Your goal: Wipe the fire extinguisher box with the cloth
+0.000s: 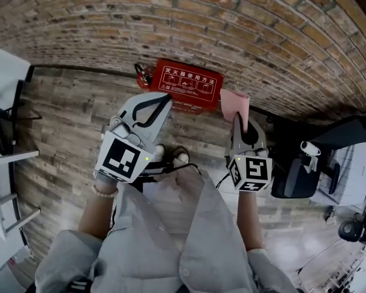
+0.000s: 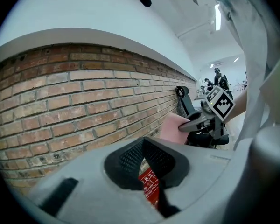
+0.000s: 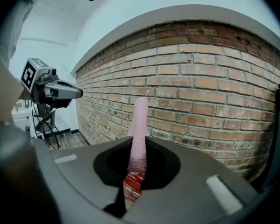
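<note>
The red fire extinguisher box (image 1: pixel 186 88) stands on the wooden floor against the brick wall, white print on its face. My left gripper (image 1: pixel 166 97) hangs just before the box's lower left part, jaws shut with nothing between them; in the left gripper view a strip of the box (image 2: pixel 150 185) shows beneath them. My right gripper (image 1: pixel 238 118) is shut on a pink cloth (image 1: pixel 234 104), which stands up just right of the box. In the right gripper view the cloth (image 3: pixel 138 129) rises between the jaws, with the box (image 3: pixel 133 185) below.
A red extinguisher (image 1: pixel 144 75) sits at the box's left end. A black office chair (image 1: pixel 294 174) stands to the right, a white shelf unit (image 1: pixel 5 163) to the left. The brick wall (image 1: pixel 244 35) runs behind everything. The person's shoes (image 1: pixel 171 157) are on the floor below the box.
</note>
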A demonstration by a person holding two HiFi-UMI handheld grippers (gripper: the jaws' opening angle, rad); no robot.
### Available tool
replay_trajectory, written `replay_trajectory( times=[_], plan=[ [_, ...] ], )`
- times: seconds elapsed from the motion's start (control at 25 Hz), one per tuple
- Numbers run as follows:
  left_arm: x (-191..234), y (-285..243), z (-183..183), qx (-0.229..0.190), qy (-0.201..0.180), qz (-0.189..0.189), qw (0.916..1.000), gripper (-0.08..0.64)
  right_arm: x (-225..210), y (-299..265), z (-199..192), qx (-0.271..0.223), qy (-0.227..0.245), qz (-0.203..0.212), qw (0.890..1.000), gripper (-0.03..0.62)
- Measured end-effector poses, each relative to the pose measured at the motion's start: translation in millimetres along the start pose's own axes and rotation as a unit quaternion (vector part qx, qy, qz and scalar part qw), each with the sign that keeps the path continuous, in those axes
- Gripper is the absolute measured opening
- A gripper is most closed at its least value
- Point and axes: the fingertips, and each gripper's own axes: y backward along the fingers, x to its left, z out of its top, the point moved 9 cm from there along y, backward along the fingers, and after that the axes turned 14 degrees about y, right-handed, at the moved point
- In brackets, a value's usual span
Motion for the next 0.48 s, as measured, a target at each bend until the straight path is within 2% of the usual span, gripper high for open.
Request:
replay_trajectory(
  times=[0.28,0.48],
  plan=[
    [0,16,2,0.006,-0.007,-0.002,1.0000,-0.002,19,7,15,-0.018,-0.009,0.001,1.000,0.020],
    [3,22,0,0.001,-0.006,0.008,1.0000,-0.002,30,5,20,-0.012,0.008,0.018,1.000,0.020]
  ],
)
